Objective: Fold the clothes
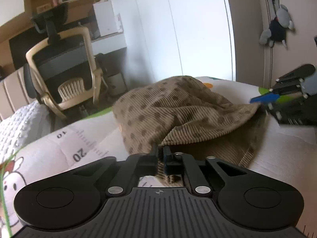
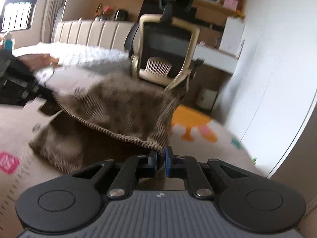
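Observation:
A brown corduroy garment with darker spots lies on a printed bed cover, its near edge lifted. My left gripper is shut on one corner of that edge. My right gripper is shut on the other corner of the garment and holds it above the cover. The right gripper also shows at the right of the left wrist view, pinching the cloth. The left gripper shows blurred at the left of the right wrist view. The lower layer of the garment rests flat on the cover.
An office chair stands beside the bed, with a desk and shelves behind it. White wardrobe doors are straight ahead. A white quilt and a padded headboard are at the head of the bed.

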